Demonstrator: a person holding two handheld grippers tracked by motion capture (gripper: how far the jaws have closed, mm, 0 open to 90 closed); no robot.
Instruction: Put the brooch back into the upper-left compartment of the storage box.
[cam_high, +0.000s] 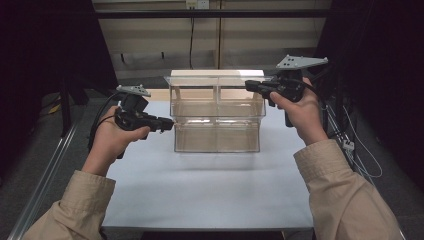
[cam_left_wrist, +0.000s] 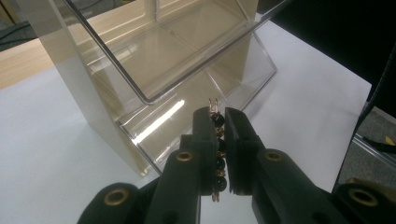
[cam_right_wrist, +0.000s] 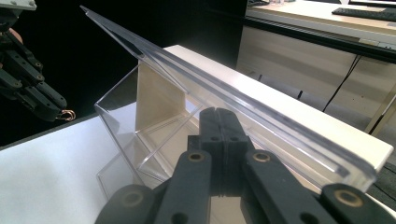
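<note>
Holding a beaded bracelet clamped between its jaws, my left gripper sits just left of the clear acrylic case on the white table. My right gripper, jaws pressed together on nothing, hovers at the case's raised lid.
</note>
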